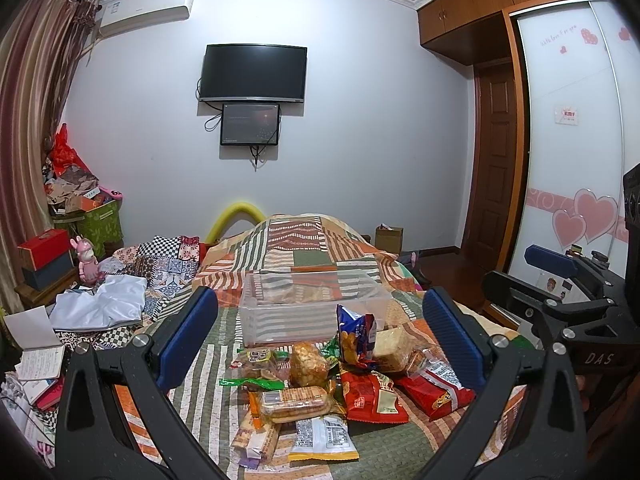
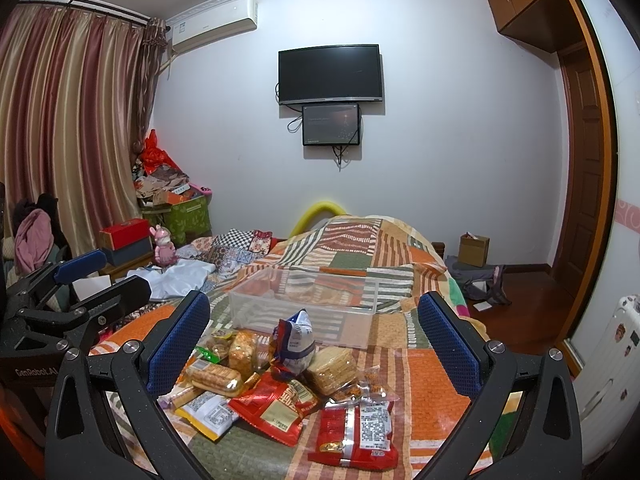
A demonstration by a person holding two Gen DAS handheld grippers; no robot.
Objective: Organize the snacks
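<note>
A pile of snack packets [image 1: 320,376] lies on the patchwork bedspread, among them a blue chip bag [image 1: 356,334], red bags [image 1: 374,398] and a cracker pack [image 1: 294,400]. Just behind the pile stands an empty clear plastic bin [image 1: 312,304]. My left gripper [image 1: 320,336] hovers open over the pile with nothing between its fingers. In the right wrist view the same pile [image 2: 280,376] and bin [image 2: 304,300] sit ahead of my right gripper [image 2: 314,340], which is also open and holds nothing. A red packet [image 2: 356,432] lies closest to it.
The bed [image 1: 304,248] runs toward the far wall with a TV [image 1: 254,72]. White cloth [image 1: 100,304] and papers lie on the left; boxes and a pink toy [image 1: 88,260] stand by the curtain. A wardrobe [image 1: 572,120] and wooden floor [image 2: 520,304] lie right.
</note>
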